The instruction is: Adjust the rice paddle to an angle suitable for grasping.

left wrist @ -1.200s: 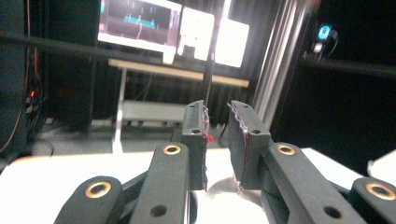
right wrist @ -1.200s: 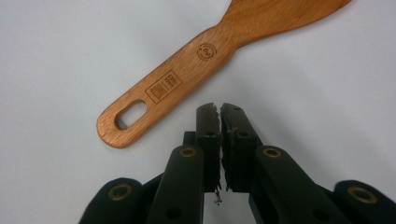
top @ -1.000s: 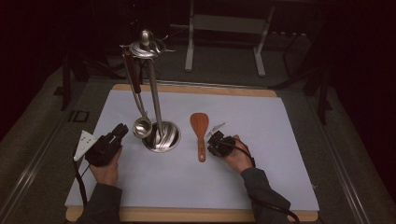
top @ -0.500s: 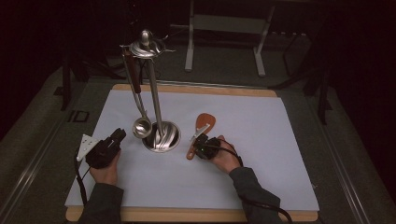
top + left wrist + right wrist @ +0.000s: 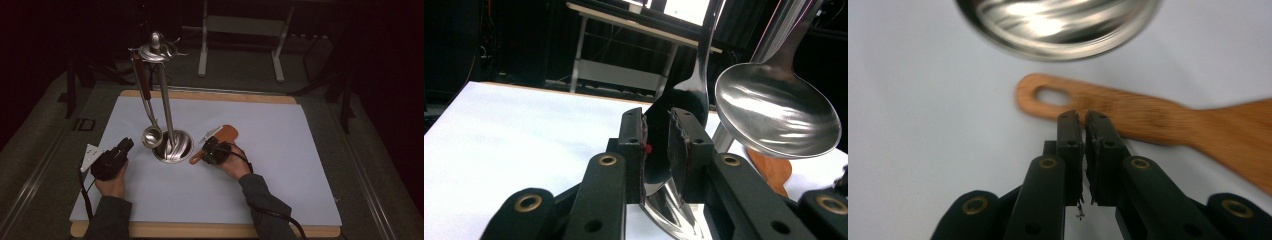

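Since a second ago the right gripper [image 5: 211,149] has slid left across the mat to the wooden spatula [image 5: 220,141], and the spatula has swung round: it lay pointing near-to-far, and now it slants, its handle end toward the stand's base and its blade to the far right. From the high view the left gripper [image 5: 116,156] has hardly stirred, resting near the left of the white mat [image 5: 280,165], just short of the steel utensil stand [image 5: 172,146], from whose top a ladle [image 5: 151,136] hangs.

Looking along the left gripper's jaws, they stand a little apart with nothing between them; the gap frames the stand's shiny base [image 5: 674,200] beyond, and the ladle bowl [image 5: 776,112] hangs close on the right, with a bit of the spatula [image 5: 774,172] under it.

Looking along the right gripper's jaws, they are nearly pressed together, gripping nothing, their tips right at the near edge of the spatula handle [image 5: 1108,107]; whether they touch it I cannot tell. The hanging hole [image 5: 1053,95] is just left of them, and the stand's base rim [image 5: 1058,30] lies beyond.

That spatula looks light, stiff and flat on the mat, so I judge it will skid when nudged; the narrow handle, near the hole, is the place to pinch it.
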The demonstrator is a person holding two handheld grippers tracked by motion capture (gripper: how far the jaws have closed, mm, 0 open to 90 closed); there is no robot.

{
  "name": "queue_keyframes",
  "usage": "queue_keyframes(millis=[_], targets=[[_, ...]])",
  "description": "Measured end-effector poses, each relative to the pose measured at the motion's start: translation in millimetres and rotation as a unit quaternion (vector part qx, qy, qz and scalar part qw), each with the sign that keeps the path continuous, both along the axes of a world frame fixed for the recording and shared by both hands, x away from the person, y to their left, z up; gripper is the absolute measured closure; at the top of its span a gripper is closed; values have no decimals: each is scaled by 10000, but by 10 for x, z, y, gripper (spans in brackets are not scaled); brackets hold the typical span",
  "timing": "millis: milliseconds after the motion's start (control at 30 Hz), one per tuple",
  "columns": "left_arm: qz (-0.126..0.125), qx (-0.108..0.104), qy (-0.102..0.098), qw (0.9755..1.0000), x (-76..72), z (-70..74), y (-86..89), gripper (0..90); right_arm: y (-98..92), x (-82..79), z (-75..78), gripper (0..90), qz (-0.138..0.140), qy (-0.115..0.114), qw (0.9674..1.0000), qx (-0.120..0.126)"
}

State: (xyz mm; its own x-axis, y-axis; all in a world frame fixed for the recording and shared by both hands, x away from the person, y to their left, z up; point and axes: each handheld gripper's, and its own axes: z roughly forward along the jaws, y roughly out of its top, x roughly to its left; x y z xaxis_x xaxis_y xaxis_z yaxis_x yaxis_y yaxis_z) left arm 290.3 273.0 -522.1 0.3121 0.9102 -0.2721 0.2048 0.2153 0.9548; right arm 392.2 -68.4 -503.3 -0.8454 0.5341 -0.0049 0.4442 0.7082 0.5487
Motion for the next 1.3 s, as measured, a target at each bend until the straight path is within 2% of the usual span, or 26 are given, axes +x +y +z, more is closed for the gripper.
queue_keyframes(millis=[67, 233, 367, 433, 633, 700, 933, 1000, 1100, 1167, 1233, 1300], targets=[[4, -10, 16, 10000, 7, -6, -3, 769, -80, 65, 65, 846, -131, -100, 9998, 128], [-15, -19, 26, 10000, 0, -5, -7, 769, -184, 217, 124, 845, -500, -215, 9983, 196], [-11, -55, 25, 10000, -3, -7, 1, 769, -248, 371, 95, 898, -852, -268, 9955, 314], [-15, -63, 32, 10000, -1, -9, 4, 769, -257, 461, 62, 900, -1076, -206, 9930, 430], [-30, -94, 38, 9999, -4, -10, 11, 769, -197, 573, -14, 900, -1234, -193, 9911, 453], [-24, -118, 27, 9999, -8, -8, 15, 769, -129, 631, -74, 900, -1299, -180, 9908, 336], [-24, -155, 22, 9999, -9, -12, 34, 769, -64, 720, -161, 900, -1425, -147, 9893, 288], [-22, -165, 18, 9999, -11, -11, 37, 769, -44, 745, -162, 900, -1472, -254, 9887, 115], [-19, -170, 14, 9999, -15, -11, 40, 769, -66, 763, -145, 900, -1546, -266, 9876, -72], [-15, -176, 10, 9998, -18, -12, 42, 769, -81, 763, -141, 900, -1551, -269, 9875, -111], [-13, -174, 11, 9998, -19, -13, 43, 769, -133, 740, -124, 900, -1524, -333, 9872, -342], [-16, -166, 17, 9999, -20, -13, 43, 769, -156, 728, -120, 900, -1508, -333, 9873, -384]])
